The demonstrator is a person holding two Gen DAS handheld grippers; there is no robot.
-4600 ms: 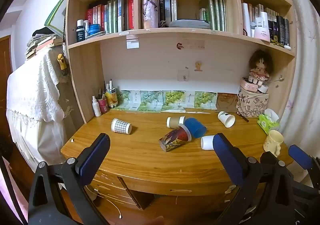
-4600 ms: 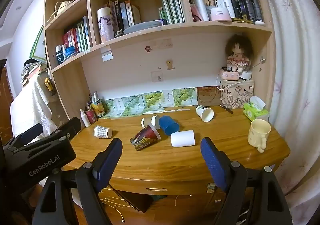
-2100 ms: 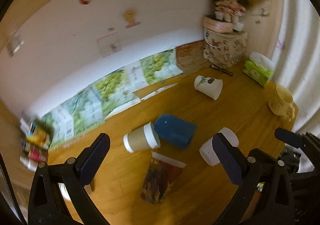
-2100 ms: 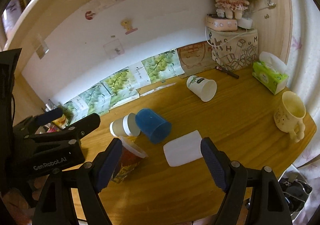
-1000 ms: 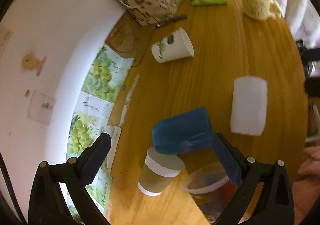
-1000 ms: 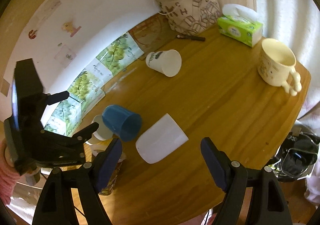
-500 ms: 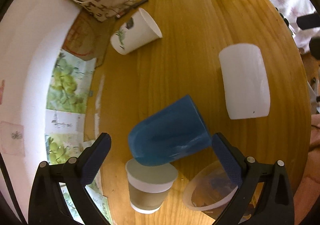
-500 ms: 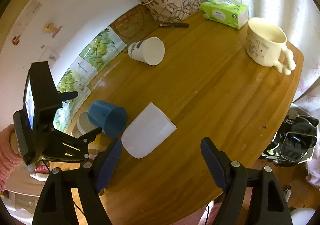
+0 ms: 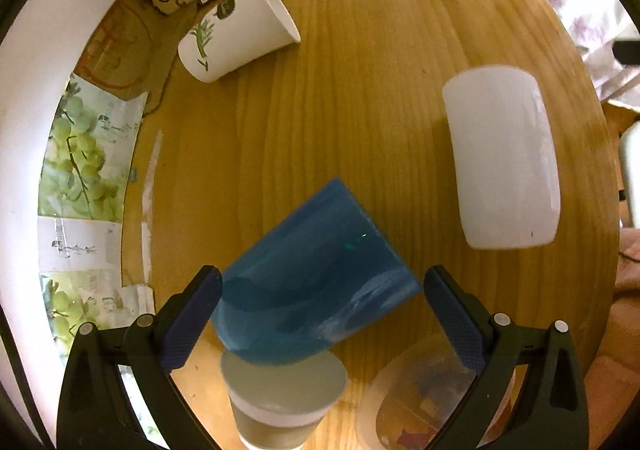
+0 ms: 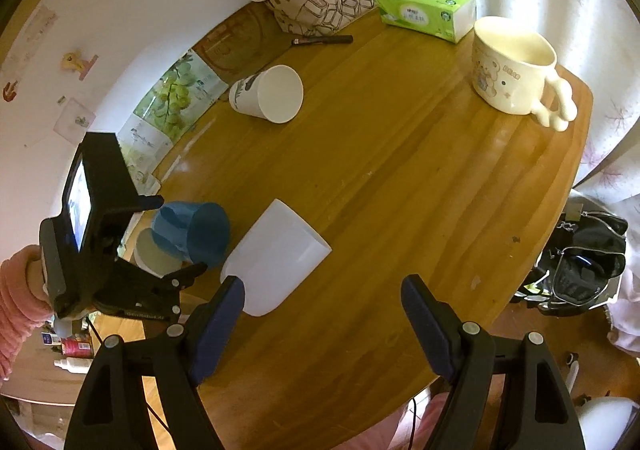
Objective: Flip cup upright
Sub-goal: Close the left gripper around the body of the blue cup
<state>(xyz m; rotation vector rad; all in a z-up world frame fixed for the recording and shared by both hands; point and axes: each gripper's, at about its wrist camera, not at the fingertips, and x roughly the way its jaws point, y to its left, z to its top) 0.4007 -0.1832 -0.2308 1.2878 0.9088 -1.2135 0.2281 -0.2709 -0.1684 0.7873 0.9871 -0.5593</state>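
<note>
On the wooden desk, our wide-open left gripper straddles the blue cup, probably light and slippery, so we should grip mid-wall.

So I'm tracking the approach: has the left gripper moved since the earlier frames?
Yes. The left gripper has come in from the desk front edge and now brackets the blue cup, jaws open.

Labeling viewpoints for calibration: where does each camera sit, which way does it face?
Left wrist: on the left gripper, looking steeply down at the toppled blue plastic cup; own open fingers show.
Right wrist: on the right gripper, facing down across the wooden desk; own fingers, left gripper, pink-sleeved hand show.
Shared: blue cup, white plastic cup.
</note>
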